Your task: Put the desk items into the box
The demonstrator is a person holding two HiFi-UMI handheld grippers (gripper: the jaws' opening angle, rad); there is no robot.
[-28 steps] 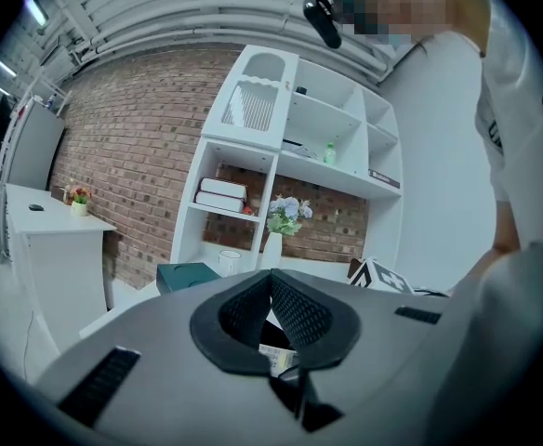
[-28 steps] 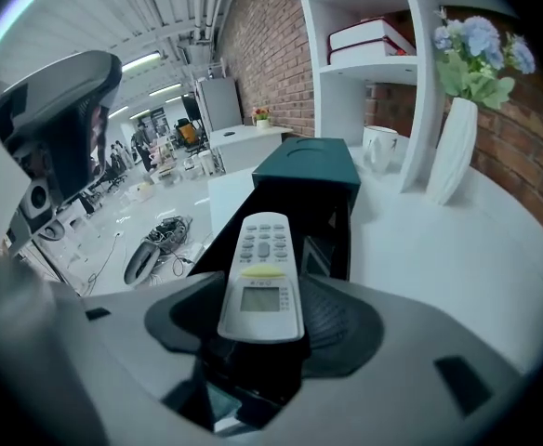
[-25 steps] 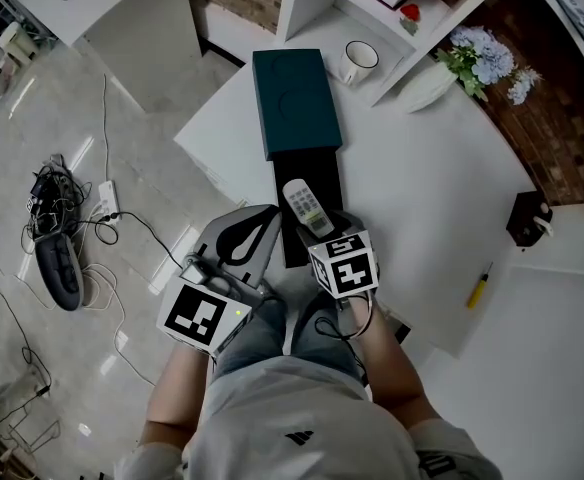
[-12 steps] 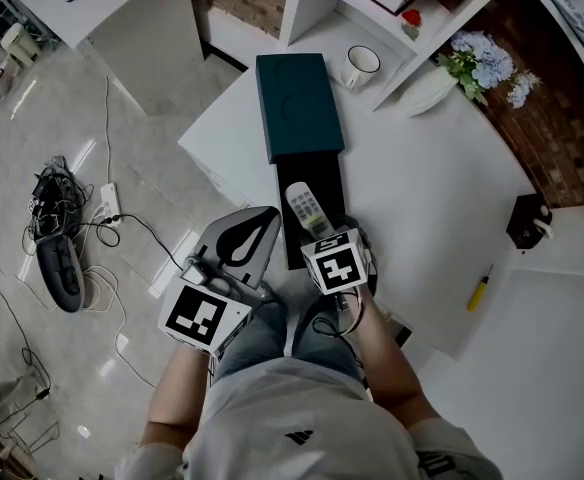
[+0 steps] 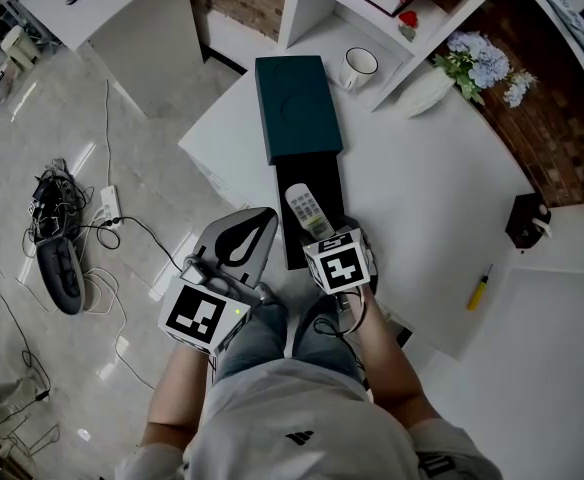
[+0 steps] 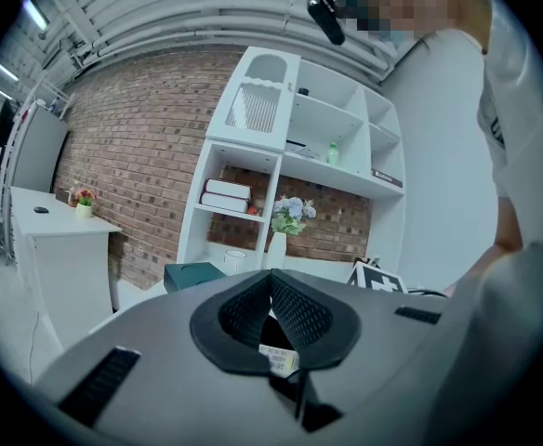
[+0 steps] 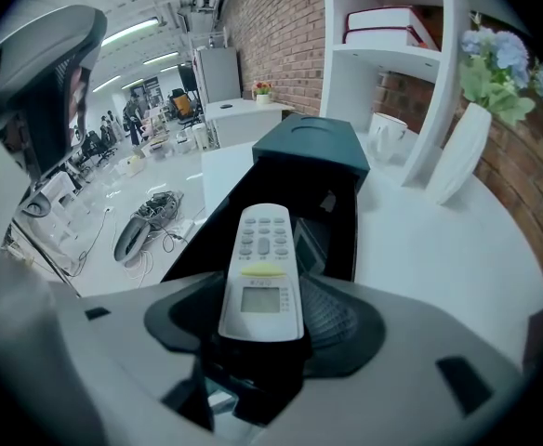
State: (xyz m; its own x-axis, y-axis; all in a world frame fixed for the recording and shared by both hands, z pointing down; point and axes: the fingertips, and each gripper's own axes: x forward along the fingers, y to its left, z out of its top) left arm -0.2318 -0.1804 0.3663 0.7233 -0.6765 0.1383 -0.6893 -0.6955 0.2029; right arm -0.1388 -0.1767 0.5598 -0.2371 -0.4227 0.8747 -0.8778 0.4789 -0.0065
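A white remote [image 5: 307, 211] with a yellow button sticks forward out of my right gripper [image 5: 322, 232], which is shut on its lower end. The remote hovers over the near end of the open black box [image 5: 317, 173], whose dark teal lid [image 5: 297, 106] sits slid toward the far end. In the right gripper view the remote [image 7: 262, 268] points at the box's dark inside [image 7: 338, 219]. My left gripper [image 5: 240, 240] hangs off the table's left edge over the floor, shut with nothing in it [image 6: 271, 286].
A white mug [image 5: 358, 64], a white dish [image 5: 427, 88] and a vase of flowers [image 5: 484, 56] stand behind the box by the shelf unit. A yellow pen [image 5: 480, 290] and a small black object [image 5: 527, 220] lie at the right. Cables [image 5: 57, 218] lie on the floor.
The right gripper has twisted a little and shifted slightly left, still holding the remote over the box's near end. The left gripper has stayed put.
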